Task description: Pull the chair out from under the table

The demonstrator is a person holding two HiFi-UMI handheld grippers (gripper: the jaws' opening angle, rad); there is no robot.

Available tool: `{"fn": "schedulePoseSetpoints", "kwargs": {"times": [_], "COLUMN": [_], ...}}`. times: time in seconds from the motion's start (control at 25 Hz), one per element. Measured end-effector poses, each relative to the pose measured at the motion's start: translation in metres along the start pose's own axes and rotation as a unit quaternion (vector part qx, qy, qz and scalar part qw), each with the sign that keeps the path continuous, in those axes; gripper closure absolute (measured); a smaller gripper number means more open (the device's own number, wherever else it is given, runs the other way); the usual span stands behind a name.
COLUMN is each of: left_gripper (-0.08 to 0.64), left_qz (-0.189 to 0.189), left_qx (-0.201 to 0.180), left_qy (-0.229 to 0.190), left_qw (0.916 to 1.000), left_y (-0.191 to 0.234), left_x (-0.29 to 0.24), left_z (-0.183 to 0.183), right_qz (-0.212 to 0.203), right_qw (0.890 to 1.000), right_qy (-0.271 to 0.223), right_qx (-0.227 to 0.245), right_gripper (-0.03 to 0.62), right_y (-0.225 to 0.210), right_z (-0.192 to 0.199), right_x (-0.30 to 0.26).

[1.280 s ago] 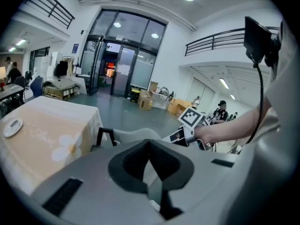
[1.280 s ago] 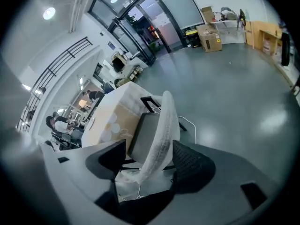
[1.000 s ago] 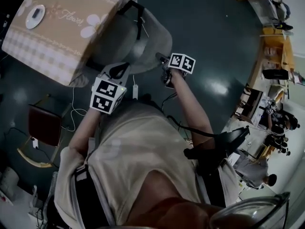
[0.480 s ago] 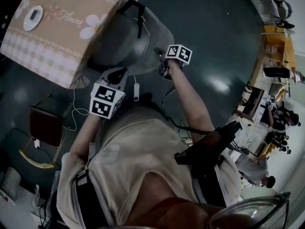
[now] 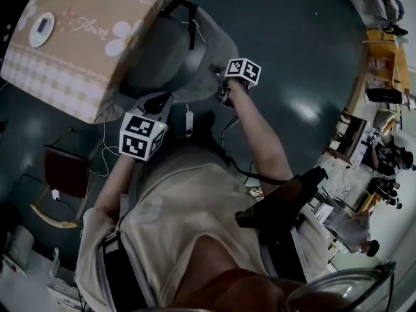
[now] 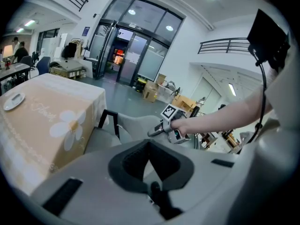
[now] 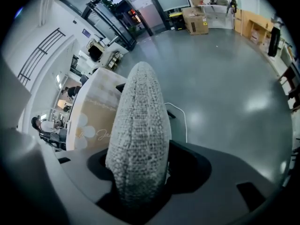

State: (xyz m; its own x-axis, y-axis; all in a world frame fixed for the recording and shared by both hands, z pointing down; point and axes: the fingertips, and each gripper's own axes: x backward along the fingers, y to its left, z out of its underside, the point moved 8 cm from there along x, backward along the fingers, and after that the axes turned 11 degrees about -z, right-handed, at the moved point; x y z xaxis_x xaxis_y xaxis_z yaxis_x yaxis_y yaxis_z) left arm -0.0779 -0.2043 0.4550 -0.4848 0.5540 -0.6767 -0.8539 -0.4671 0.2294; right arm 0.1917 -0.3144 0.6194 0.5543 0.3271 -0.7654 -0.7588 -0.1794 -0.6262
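My right tongs [image 7: 143, 168] stand wide over the top edge of the chair [image 5: 195, 44] back. Its grey knit fabric rises straight up between the two sides. Dark gaps show on either side of the fabric, so the tongs do not press on it. They have just been closing a little around that edge.

My left tongs [image 6: 149, 143] are closed tip to tip, with nothing in them. In the head view they hang low by the chair's near side, just beside the hanging corner of the cloth. I cannot tell whether they touch the chair.

The chair sits pushed in at the worktop [image 5: 65, 64] — its seat is tucked under the corner and its curved back sticks out toward me. A black frame bar shows where the seat meets the cloth. The worktop wears a tan checked cloth with white flowers, and a small white dish [image 5: 41, 26] lies on its far side.
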Motion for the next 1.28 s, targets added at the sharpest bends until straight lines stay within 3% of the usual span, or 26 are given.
{"fn": "schedulePoseSetpoints", "kwargs": {"times": [0.24, 0.4, 0.6, 0.76, 0.92, 1.28], "left_gripper": [0.552, 0.552, 0.552, 0.552, 0.552, 0.552], "left_qz": [-0.006, -0.008, -0.016, -0.023, -0.033, -0.038], "left_qx": [0.017, 0.026, 0.042, 0.055, 0.065, 0.069], "left_qy": [-0.006, -0.009, -0.01, -0.018, -0.022, -0.024], "left_qw": [0.9998, 0.9996, 0.9989, 0.998, 0.9971, 0.9966], "left_y": [-0.021, -0.029, -0.022, -0.012, -0.004, 0.002], "left_x": [-0.008, -0.011, -0.012, -0.008, -0.004, -0.003], "left_z": [-0.011, -0.014, -0.011, -0.01, -0.006, -0.002], "right_qz": [0.003, 0.015, 0.04, 0.039, 0.047, 0.05], "right_qw": [1.0, 1.0, 0.999, 0.998, 0.998, 0.997], "right_qy": [0.007, 0.003, -0.001, -0.018, -0.014, -0.002], "right_qx": [-0.004, -0.011, -0.016, -0.044, -0.043, -0.065], "right_gripper": [0.316, 0.352, 0.41, 0.438, 0.47, 0.479], "right_y": [-0.002, -0.001, -0.001, -0.003, -0.005, -0.009], "right_z": [-0.002, -0.003, -0.004, -0.004, -0.004, -0.006], "right_x": [0.0, -0.001, 0.0, 0.005, 0.006, 0.008]}}
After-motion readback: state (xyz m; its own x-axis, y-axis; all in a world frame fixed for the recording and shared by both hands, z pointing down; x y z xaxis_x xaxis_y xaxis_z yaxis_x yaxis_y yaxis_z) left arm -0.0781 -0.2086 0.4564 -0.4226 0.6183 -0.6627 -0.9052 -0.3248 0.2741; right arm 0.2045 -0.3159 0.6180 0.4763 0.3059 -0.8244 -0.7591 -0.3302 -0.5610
